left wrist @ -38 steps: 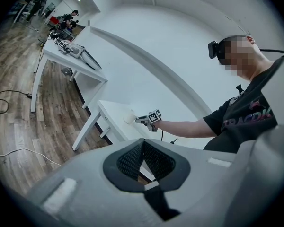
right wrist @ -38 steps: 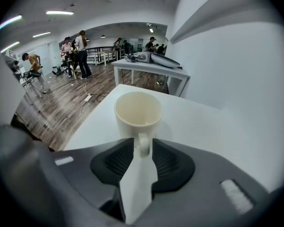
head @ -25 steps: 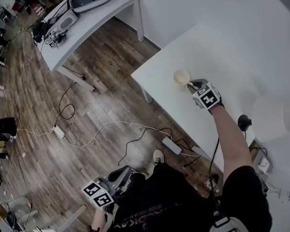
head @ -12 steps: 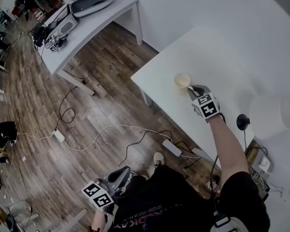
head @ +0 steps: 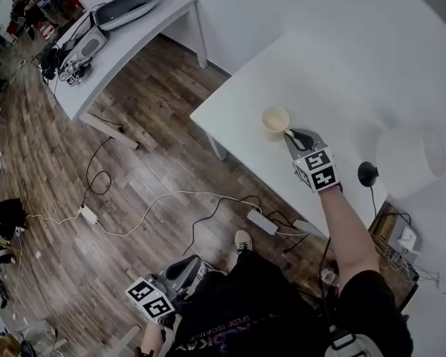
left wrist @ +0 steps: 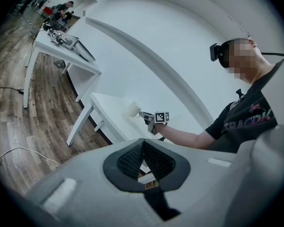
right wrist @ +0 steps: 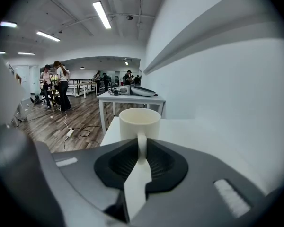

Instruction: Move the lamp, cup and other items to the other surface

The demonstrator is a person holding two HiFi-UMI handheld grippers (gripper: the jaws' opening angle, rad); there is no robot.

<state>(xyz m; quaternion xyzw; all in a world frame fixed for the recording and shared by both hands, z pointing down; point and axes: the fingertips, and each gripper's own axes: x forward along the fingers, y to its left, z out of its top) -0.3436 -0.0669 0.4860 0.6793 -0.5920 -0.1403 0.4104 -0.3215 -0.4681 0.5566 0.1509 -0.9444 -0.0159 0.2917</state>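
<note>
Head view: white desk over wood floor strewn with cables — cup near its front edge, handle clenched in right gripper fingers. Fingers of the left gripper are closed on nothing, held low. Second desk stands well apart.

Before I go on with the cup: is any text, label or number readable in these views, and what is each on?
"TRAC", rest unclear: shirt, left gripper view.
Smaller shirt print under it: too blurred to read.
Shirt print in head view: upside down, too blurred.
Cubes on left gripper and right gripper: marker squares only, no letters.
Cup: no print.
</note>
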